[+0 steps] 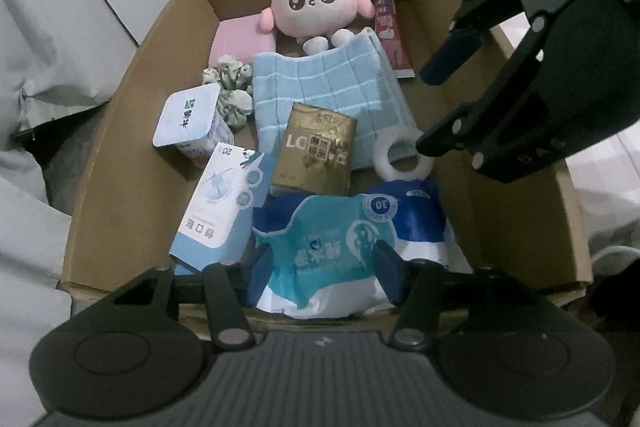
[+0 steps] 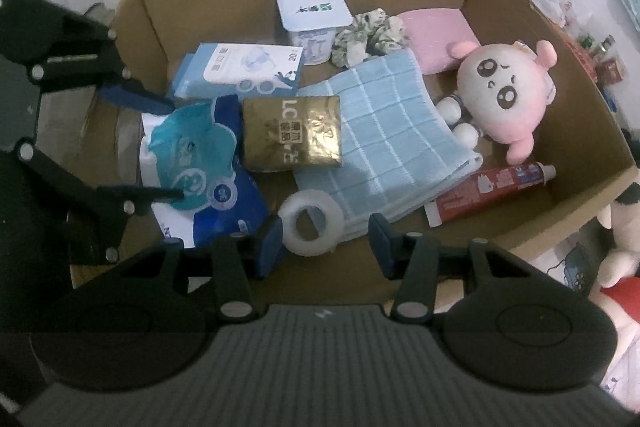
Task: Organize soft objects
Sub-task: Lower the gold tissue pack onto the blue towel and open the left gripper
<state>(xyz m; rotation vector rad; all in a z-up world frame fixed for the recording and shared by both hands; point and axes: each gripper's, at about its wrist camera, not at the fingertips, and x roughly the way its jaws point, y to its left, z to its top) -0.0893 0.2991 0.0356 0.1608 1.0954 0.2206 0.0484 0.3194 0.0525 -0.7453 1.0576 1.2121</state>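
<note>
Towel (image 2: pixel 384 135) lies flat, long axis diagonal in box (image 2: pixel 520 27).

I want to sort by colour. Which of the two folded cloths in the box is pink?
The small folded pink cloth in the box corner, behind the plush toy. The other is the light blue checked towel, lying mid-box under the gold pack.

Dim, soft, bluish light; fisheye-bent edges; slight blur.
</note>
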